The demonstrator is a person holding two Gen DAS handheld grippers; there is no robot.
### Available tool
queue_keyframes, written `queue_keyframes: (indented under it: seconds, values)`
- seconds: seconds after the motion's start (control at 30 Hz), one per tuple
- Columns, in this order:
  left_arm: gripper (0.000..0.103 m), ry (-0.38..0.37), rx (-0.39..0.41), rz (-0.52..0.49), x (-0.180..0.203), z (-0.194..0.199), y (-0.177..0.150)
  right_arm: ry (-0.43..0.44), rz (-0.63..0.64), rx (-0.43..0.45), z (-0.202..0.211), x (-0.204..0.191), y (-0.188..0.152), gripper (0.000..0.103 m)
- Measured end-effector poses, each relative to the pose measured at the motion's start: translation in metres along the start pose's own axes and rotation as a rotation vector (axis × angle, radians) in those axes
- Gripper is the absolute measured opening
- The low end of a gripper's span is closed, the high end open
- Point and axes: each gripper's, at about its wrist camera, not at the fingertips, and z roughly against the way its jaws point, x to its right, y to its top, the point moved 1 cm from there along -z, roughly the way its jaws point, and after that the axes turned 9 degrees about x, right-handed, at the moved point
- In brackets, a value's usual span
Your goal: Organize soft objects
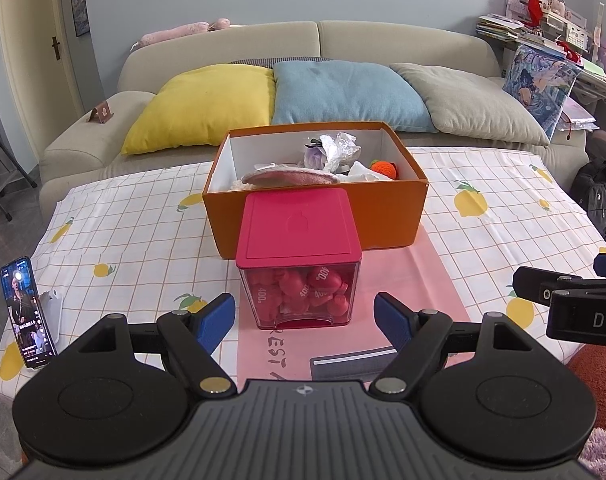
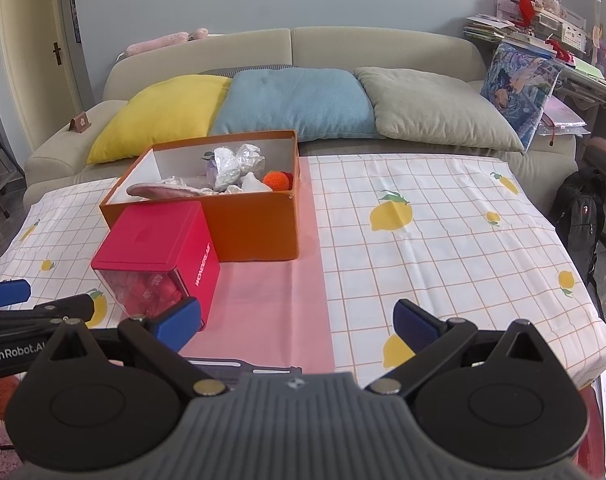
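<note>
An orange box [image 1: 383, 208] [image 2: 255, 224] stands on the table and holds soft items: a pink flat plush [image 1: 289, 177] [image 2: 163, 190], a crumpled white and purple bundle [image 1: 335, 150] [image 2: 233, 164] and an orange knitted ball [image 1: 383, 169] [image 2: 277, 181]. In front of it stands a clear box with a red lid [image 1: 299, 226] [image 2: 151, 236], full of small red pieces [image 1: 303, 292]. My left gripper [image 1: 305, 316] is open just before this box, nothing between its fingers. My right gripper [image 2: 297, 322] is open over the pink strip, to the box's right.
A lemon-print cloth [image 2: 443, 248] covers the table. A lit phone [image 1: 27, 312] stands on a white holder at the left edge. Behind the table is a beige sofa [image 1: 103, 140] with yellow, blue and grey cushions. A black backpack [image 2: 583, 208] sits on the floor at right.
</note>
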Motion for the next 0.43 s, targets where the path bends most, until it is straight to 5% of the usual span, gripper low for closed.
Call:
queue_keyframes:
  seconds: [0.43]
  values:
    - [0.092,-0.002,0.009,0.007,-0.0004,0.0013,0.0006,0.005,0.003,-0.005,-0.0012,0.0002,-0.0015,0.100]
